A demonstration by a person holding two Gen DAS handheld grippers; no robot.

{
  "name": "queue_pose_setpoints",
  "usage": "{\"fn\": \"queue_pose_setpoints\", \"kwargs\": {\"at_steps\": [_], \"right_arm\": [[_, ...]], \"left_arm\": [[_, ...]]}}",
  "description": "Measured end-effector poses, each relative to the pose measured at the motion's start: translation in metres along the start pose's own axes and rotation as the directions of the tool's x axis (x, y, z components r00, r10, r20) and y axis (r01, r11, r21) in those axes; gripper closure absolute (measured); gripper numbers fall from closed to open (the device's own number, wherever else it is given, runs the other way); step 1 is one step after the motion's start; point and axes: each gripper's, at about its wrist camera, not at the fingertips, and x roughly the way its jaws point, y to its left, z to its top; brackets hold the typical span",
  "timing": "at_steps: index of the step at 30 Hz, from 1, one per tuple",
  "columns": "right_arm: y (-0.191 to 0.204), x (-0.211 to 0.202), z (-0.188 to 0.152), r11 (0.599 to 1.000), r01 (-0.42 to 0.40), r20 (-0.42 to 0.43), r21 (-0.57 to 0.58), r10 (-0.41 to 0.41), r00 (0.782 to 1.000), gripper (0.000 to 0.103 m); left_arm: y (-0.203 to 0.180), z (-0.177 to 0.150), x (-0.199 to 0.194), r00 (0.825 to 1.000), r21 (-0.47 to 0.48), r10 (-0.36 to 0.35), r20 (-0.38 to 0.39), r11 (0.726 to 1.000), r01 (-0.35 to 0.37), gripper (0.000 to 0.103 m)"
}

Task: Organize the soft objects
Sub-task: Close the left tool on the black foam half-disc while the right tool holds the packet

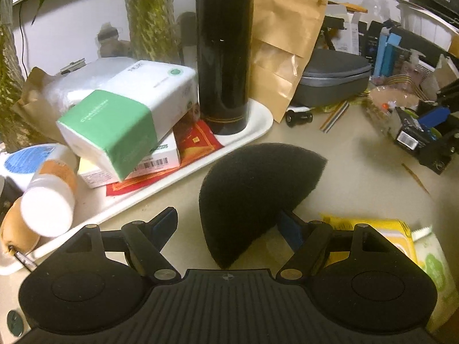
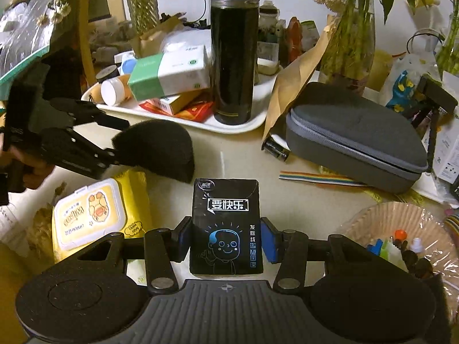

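Observation:
A black half-round sponge [image 1: 255,197] stands on the beige table between the fingers of my left gripper [image 1: 229,229], whose jaws are wide apart; the right finger touches it, the left is clear of it. The sponge also shows in the right wrist view [image 2: 160,149] with the left gripper [image 2: 114,140] at it. My right gripper [image 2: 226,238] is around a black tissue pack [image 2: 226,226] with a blue cartoon face; the blue pads sit against its sides. A green-and-white tissue pack [image 1: 126,117] lies on the white tray [image 1: 258,126].
A tall black flask [image 1: 223,54] stands on the tray with boxes and a bottle [image 1: 48,197]. A yellow wet-wipes pack [image 2: 91,218] lies left of the tissue pack. A grey zip case [image 2: 358,140], brown paper bag [image 1: 284,48], vases and a paper-lined bowl [image 2: 401,229] crowd the right.

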Motion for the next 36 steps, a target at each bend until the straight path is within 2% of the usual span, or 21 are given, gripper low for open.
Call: {"fn": "queue_pose_setpoints", "kwargs": {"at_steps": [2, 3, 5, 9, 20, 25, 36], "right_arm": [[-0.001, 0.000, 0.001, 1.000, 0.003, 0.001, 0.001, -0.003, 1.000, 0.051], [-0.001, 0.000, 0.001, 1.000, 0.003, 0.002, 0.001, -0.003, 1.000, 0.051], [-0.001, 0.000, 0.001, 1.000, 0.001, 0.004, 0.001, -0.001, 1.000, 0.051], [0.000, -0.002, 0.001, 1.000, 0.002, 0.010, -0.005, -0.002, 1.000, 0.051], [0.001, -0.017, 0.004, 1.000, 0.002, 0.032, 0.013, -0.002, 0.999, 0.051], [0.004, -0.025, 0.005, 1.000, 0.003, 0.039, 0.026, -0.004, 0.999, 0.051], [0.005, -0.044, 0.004, 0.998, 0.010, 0.081, 0.066, -0.016, 0.997, 0.051]], "left_arm": [[0.001, 0.002, 0.001, 1.000, -0.009, -0.008, 0.013, 1.000, 0.008, 0.027], [0.001, 0.003, 0.001, 1.000, -0.015, -0.017, 0.021, 1.000, 0.017, 0.033], [0.001, 0.005, -0.001, 0.999, -0.025, -0.042, 0.030, 0.999, 0.043, 0.051], [0.001, 0.012, -0.005, 0.999, -0.049, -0.041, 0.030, 0.998, 0.042, 0.056], [0.015, 0.021, -0.050, 0.995, -0.099, 0.064, 0.081, 0.993, -0.056, 0.059], [0.009, 0.021, -0.078, 0.989, -0.091, 0.109, 0.102, 0.991, -0.100, 0.059], [-0.002, 0.010, -0.135, 0.974, -0.154, 0.164, 0.158, 0.978, -0.140, 0.059]]}}
